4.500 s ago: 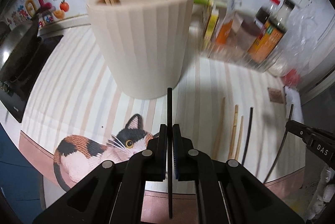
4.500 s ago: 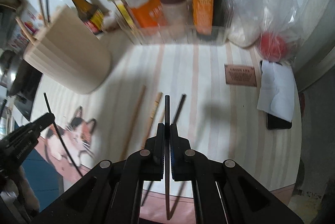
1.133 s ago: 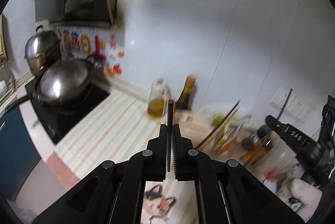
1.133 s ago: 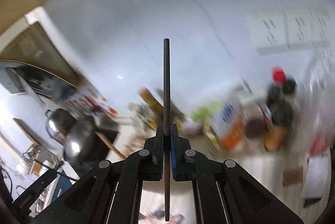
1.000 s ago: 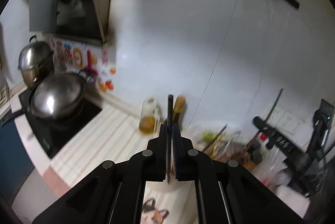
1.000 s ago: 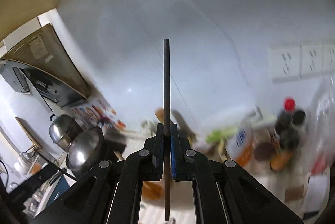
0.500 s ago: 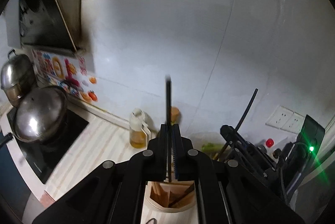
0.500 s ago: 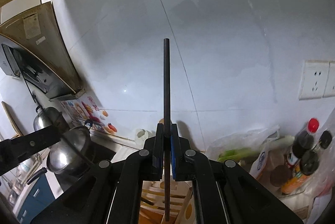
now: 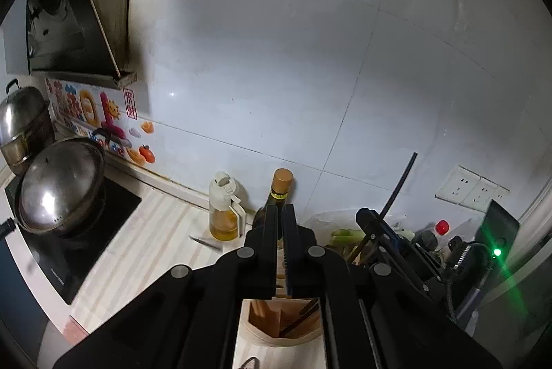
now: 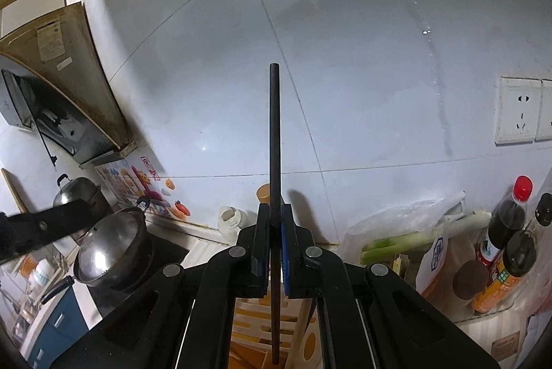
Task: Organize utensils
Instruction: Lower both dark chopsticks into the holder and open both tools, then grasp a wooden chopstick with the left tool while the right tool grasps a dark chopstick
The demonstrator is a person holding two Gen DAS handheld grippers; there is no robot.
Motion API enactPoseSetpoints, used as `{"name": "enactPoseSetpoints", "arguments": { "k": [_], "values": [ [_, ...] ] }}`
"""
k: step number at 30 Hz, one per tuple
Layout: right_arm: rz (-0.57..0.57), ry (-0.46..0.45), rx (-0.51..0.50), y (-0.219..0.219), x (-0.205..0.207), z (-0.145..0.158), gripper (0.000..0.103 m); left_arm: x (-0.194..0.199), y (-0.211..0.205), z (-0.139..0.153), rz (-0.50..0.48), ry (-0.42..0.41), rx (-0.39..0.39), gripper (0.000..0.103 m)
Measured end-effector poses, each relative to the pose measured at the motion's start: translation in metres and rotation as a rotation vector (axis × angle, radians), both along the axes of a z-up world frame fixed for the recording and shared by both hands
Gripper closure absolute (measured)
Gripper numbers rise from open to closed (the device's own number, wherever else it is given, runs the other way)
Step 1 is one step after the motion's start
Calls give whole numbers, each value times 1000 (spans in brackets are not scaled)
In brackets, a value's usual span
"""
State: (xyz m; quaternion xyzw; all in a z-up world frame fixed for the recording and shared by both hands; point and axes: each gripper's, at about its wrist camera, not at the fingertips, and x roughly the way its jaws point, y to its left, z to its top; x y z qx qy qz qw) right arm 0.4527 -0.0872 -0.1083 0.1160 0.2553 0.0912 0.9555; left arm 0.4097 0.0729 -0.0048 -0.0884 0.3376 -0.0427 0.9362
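Note:
My left gripper (image 9: 280, 213) hangs above the cream utensil holder (image 9: 280, 343); its jaws are slightly apart with nothing between them. Wooden and dark chopsticks (image 9: 299, 319) stand inside the holder's compartments. My right gripper (image 10: 275, 213) is shut on a black chopstick (image 10: 274, 141) held upright, its lower end over the holder (image 10: 248, 334). The right gripper also shows in the left wrist view (image 9: 371, 220), to the right, with its black chopstick (image 9: 400, 186) pointing up.
A steel pot with lid (image 9: 60, 186) sits on the black stove (image 9: 86, 245) at left. An oil dispenser (image 9: 224, 207) and a dark bottle (image 9: 281, 186) stand by the wall behind the holder. Sauce bottles (image 10: 507, 224), leeks (image 10: 424, 238) and bags crowd the right.
The black chopstick that stood in my left gripper is gone from it, and its jaws have parted a little. The right gripper still holds its chopstick over the holder.

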Motion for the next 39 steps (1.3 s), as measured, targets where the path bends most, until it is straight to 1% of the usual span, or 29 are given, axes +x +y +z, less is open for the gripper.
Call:
{"name": "enactPoseSetpoints", "arguments": {
  "k": [2,4,5,6,7,8,9,10,11,12,14,15,17,19,20,21,23,26,29,30,34,35,36,37,38,39],
  "values": [
    [11,0,-2,2,0,-4,98,-4,5,-1,32,-2,2,97],
    [13,-20,-14,4,-1,-7,98,-7,9,-7,72,10,38,94],
    [22,-28,-20,5,-3,-9,97,-9,12,-11,97,18,60,90],
    [29,-31,-30,5,-4,-9,97,-12,16,-16,119,28,71,69],
    [30,-25,-32,4,-5,-8,96,-14,20,-20,134,35,70,35],
    [36,-19,-28,2,-7,-7,91,-18,25,-23,157,36,71,21],
    [40,-16,-22,0,-10,-5,80,-23,31,-25,180,28,70,13],
    [42,-17,-21,-1,-13,-3,74,-28,36,-27,196,23,65,13],
    [47,-15,-20,-1,-16,-1,62,-32,40,-29,207,25,63,13],
    [51,-15,-20,-2,-20,3,54,-34,43,-31,218,28,63,12],
    [53,-17,-20,-3,-27,11,46,-41,50,-35,241,38,56,6],
    [53,-17,-11,-5,-31,15,45,-45,53,-37,251,43,43,4],
    [58,-14,9,-9,-41,24,44,-54,57,-41,265,49,26,4],
    [53,-12,18,-15,-52,34,38,-64,56,-45,270,60,28,2],
    [43,-4,15,-18,-57,37,33,-69,54,-47,272,62,36,0],
    [43,7,22,-24,-65,41,28,-73,53,-49,276,62,43,0],
    [19,33,6,-34,-78,44,22,-84,46,-56,267,65,52,0],
    [-39,95,-4,-62,-102,36,21,-98,35,-70,238,89,41,0],
    [-82,212,-21,-91,-122,8,13,-109,13,-99,182,156,70,0],
    [-106,263,-35,-101,-129,-7,13,-110,7,-108,164,181,79,0],
    [-170,458,-36,-140,-154,-78,14,-117,-23,-157,113,300,134,0],
    [-181,504,-22,-148,-160,-96,18,-118,-31,-169,101,328,146,0],
    [-198,553,-12,-157,-166,-115,31,-120,-40,-182,84,359,156,0],
    [-209,601,-9,-164,-170,-132,38,-122,-48,-192,71,383,168,0],
    [-212,655,12,-173,-174,-153,50,-123,-56,-203,55,412,184,0],
    [-219,691,25,-178,-176,-168,53,-123,-66,-215,31,440,197,0]
  ]
}}
